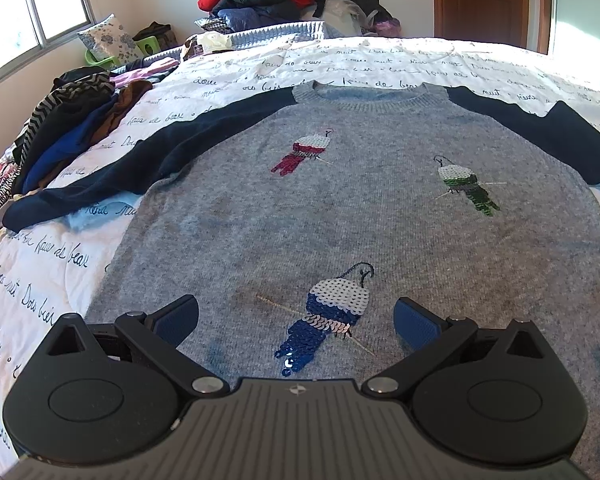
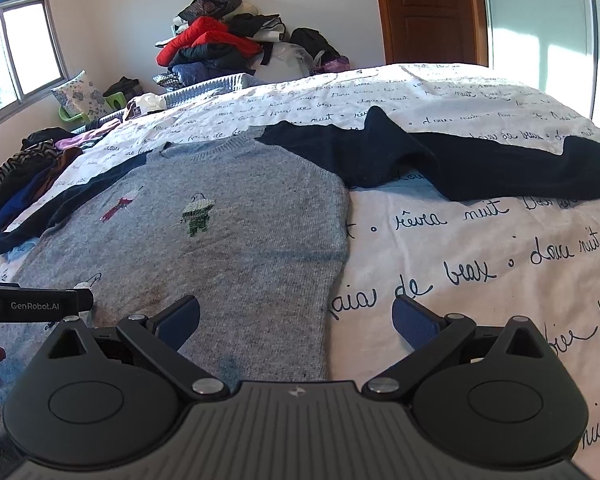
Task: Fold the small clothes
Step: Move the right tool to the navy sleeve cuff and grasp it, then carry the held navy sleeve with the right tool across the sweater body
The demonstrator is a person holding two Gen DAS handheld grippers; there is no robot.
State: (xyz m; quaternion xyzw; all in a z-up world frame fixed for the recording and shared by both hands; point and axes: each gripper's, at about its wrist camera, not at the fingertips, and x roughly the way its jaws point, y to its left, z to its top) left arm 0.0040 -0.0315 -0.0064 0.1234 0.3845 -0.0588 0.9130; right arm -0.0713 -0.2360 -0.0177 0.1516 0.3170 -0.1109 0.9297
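Grey knit: the sweater (image 1: 340, 208) lies face up and spread flat on the bed (image 2: 480, 280), collar toward the far edge, hem at the near edge.
Sleeves: dark navy, one (image 1: 112, 168) trailing to the left edge, the other (image 2: 480, 168) rumpled out toward the right edge.
Feel: soft, floppy, fairly light I'd say; knit will stretch and drag on the cover.
Sequin birds: the blue one (image 1: 328, 316) looks snaggy, so steer clear.
Where to grip: sleeve cuff or side hem, pinching plain knit.
Left gripper (image 1: 296, 320): spread wide, empty, above the lower chest.
Right gripper (image 2: 296, 320): spread wide, empty, over the sweater's right side edge.
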